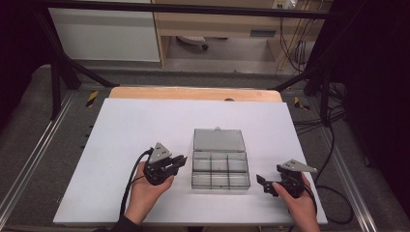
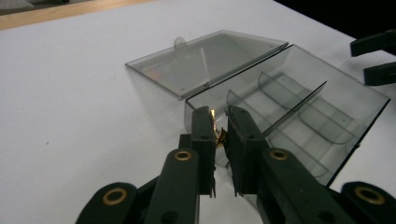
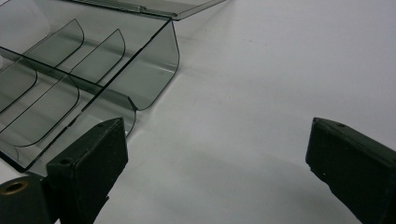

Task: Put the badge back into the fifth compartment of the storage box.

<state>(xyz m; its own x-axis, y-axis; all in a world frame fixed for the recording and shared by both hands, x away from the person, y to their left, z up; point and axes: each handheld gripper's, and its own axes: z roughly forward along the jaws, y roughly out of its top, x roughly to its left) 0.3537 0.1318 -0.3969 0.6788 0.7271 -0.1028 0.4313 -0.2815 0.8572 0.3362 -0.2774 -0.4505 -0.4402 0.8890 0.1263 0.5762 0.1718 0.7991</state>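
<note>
A smoky clear plastic organiser box [image 1: 220, 173] lies open on the white table [image 1: 140, 125], its lid [image 1: 218, 140] folded back flat behind it. Curved dividers split the box [image 2: 303, 116] into several compartments, all bare as far as I can see. My left gripper [image 1: 182, 160] hovers at the box's left wall. In the left gripper view my left gripper [image 2: 219, 128] is shut on a small gold-coloured part [image 2: 217, 136] pinched between its pads. My right gripper [image 1: 261, 183] rests off the box's front right corner. There my right gripper [image 3: 217, 140] stands wide open over bare table beside the box [image 3: 93, 70].
A wooden strip [image 1: 193, 93] runs along the table's far edge. Black frame bars [image 1: 63, 67] and cables [image 1: 333, 145] flank the table on both sides. The right gripper's jaw tips [image 2: 376, 58] show at the far right of the left gripper view.
</note>
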